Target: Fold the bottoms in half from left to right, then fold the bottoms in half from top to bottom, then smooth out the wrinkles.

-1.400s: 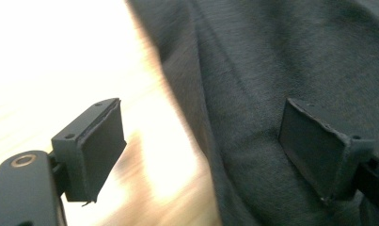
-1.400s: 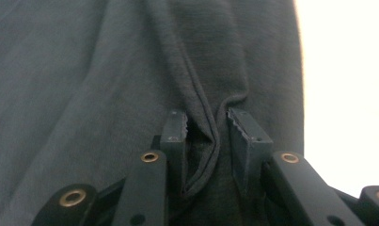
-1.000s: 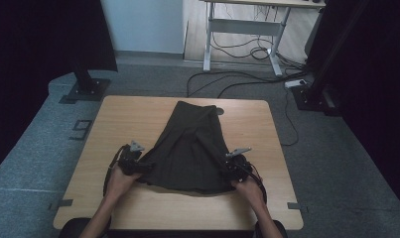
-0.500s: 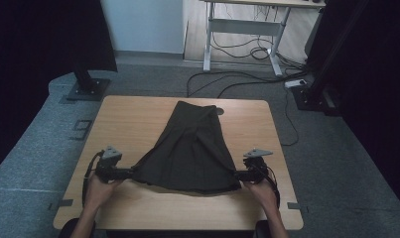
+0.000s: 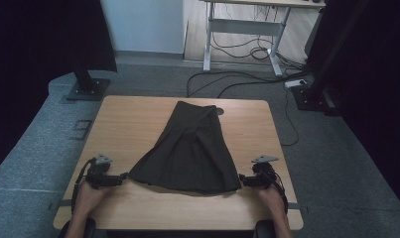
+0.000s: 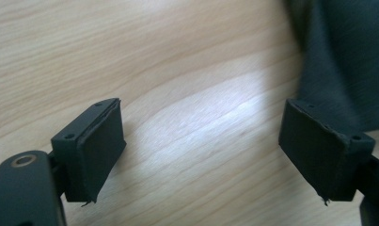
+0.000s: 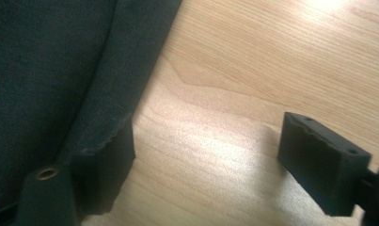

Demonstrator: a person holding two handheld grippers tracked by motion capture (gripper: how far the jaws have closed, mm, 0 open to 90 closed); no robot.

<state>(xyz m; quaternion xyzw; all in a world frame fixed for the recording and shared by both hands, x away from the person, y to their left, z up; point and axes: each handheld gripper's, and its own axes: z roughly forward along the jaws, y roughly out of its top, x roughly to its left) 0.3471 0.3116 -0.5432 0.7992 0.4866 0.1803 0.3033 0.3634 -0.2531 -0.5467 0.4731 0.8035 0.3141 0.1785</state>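
Your dark skirt (image 5: 190, 151) lies flat in the middle of the desk (image 5: 133, 119). Your left claw (image 5: 124, 177) sits just off its left hem corner, spread apart and empty. Your right claw (image 5: 241, 178), just off the right corner, has just been opening, with nothing between its jaws.

A lab or studio workspace — a wooden table (image 5: 128, 124) on grey carpet (image 5: 29, 148), black curtains (image 5: 33, 34) at both sides, stand bases (image 5: 86, 89), loose cables (image 5: 237, 82) and a metal-framed desk (image 5: 247, 29) behind.
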